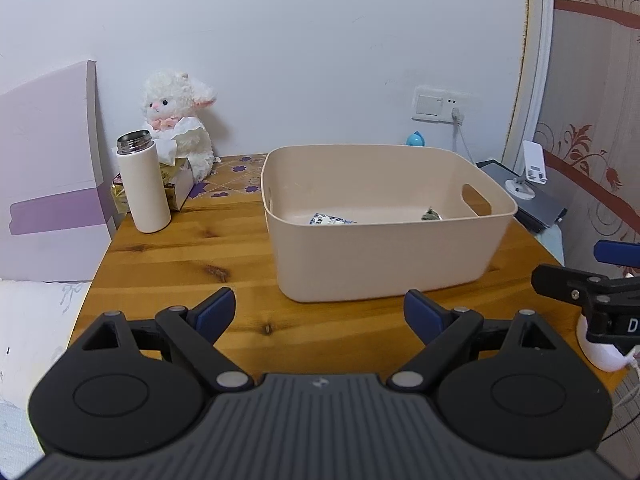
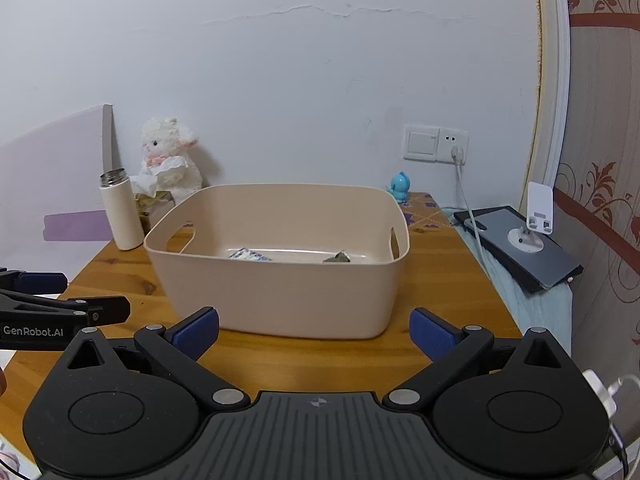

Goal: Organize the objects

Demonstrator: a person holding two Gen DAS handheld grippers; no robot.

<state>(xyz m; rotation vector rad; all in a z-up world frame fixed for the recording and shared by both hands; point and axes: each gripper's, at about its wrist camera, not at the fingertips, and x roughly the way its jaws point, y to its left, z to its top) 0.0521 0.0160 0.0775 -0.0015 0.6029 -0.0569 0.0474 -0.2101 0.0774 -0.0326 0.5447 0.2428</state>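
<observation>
White plaster wall (image 2: 280, 80) is being seen behind everything, with a crack running across it in the right wrist view and a patterned panel (image 2: 604, 120) standing to the right. Below it, a wooden table (image 1: 180, 264) is being shown, carrying the things. A beige plastic bin (image 1: 380, 256) is being kept on the table toward its middle, with handle slots cut in its end walls. Inside the bin, a blue-and-white packet (image 2: 248, 255) and a small dark greenish item (image 2: 338, 257) are being held on its floor, well apart from each other; what they are cannot be told.

The left claw (image 1: 318, 314) is being held open just in front of the bin, its blue pads spread wide, with nothing between them. The right claw (image 2: 314, 332) is being held open likewise, low over the table's near edge before the bin, and nothing is being gripped. Each claw is being glimpsed at the edge of the other's view.

A white plush lamb (image 1: 180, 116) is being propped against the wall at the table's far left corner. Just in front of it, a tissue box (image 1: 176, 180) is being seen, and a cream flask (image 1: 142, 184) with its steel mouth uncapped is being kept upright beside the box. A dark tablet (image 2: 528, 252) is being rested off the table's right side, with a white phone stand (image 2: 534, 220) on it. A wall socket (image 2: 436, 143) with a plugged cable is being seen above, and a small blue figure (image 2: 399, 186) is being kept at the far edge behind the bin.
</observation>
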